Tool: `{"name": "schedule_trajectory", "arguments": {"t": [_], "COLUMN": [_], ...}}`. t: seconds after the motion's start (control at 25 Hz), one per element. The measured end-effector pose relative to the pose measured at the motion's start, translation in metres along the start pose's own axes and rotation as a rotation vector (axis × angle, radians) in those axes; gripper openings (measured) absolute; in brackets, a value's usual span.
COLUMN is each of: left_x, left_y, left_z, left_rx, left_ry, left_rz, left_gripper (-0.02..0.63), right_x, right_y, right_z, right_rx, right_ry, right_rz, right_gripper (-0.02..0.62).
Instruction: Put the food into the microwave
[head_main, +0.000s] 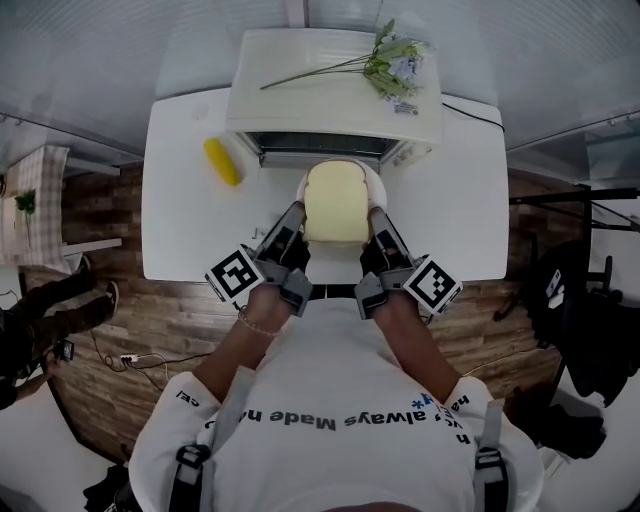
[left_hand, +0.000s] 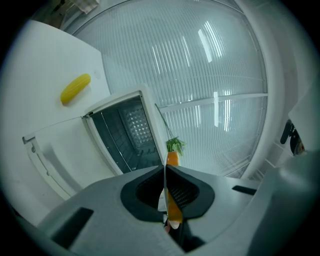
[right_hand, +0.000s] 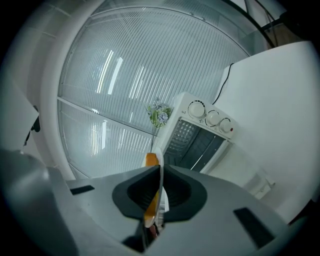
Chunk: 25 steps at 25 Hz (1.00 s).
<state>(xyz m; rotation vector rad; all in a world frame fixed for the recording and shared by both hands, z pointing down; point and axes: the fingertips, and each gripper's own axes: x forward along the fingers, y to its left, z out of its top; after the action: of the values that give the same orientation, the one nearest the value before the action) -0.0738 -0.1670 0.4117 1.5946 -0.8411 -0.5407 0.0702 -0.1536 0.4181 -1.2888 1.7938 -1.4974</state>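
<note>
Jaws of left gripper (head_main: 298, 210) and right gripper (head_main: 378, 212) pinched tight on opposite rims of the plate (head_main: 373, 183), to carry the bread (head_main: 335, 203) level between them. Straight ahead of the jaws, microwave (head_main: 270, 110), door open for loading.

Food: one pale slice of bread (head_main: 336, 203), tan crust, lay flat on a round white plate (head_main: 378, 190). The plate was level, in the air just in front of the microwave's opening, pinched at its left rim by the left gripper (head_main: 297, 212) and at its right rim by the right gripper (head_main: 380, 215). Microwave (head_main: 300, 80): white box, door swung down open, dark cavity exposed, three knobs on its right side. Yellow corn cob (head_main: 222, 161) lay left of the microwave.
</note>
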Motion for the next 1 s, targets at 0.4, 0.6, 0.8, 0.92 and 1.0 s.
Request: {"name": "schedule_trajectory", "arguments": {"t": [0.4,0.6,0.8,0.92,1.0], "left_x": [0.026,0.044,0.059,0.066,0.072], "left_y": [0.056,0.086,0.117,0.132,0.141], "left_z": [0.009,0.015,0.023,0.027,0.028], "left_rx": [-0.016,0.002,0.038,0.04,0.044], "left_ry": [0.024,0.031,0.042,0.042,0.044], "left_rz": [0.041,0.069,0.11,0.127,0.137], "left_gripper": [0.017,0.017,0.017,0.017,0.018], "right_x": [0.036,0.059,0.081,0.092,0.098], "right_y": [-0.053,-0.076,-0.103,-0.117,-0.125], "right_z": [-0.006,-0.004,-0.004,-0.006,-0.005], "right_rx": [0.008,0.026,0.029,0.039,0.039], "right_ry": [0.025,0.012,0.027,0.038,0.041], "right_rz": [-0.044,-0.051,-0.078,-0.087,-0.097], "right_gripper": [0.026,0.026,0.026,0.026,0.026]}}
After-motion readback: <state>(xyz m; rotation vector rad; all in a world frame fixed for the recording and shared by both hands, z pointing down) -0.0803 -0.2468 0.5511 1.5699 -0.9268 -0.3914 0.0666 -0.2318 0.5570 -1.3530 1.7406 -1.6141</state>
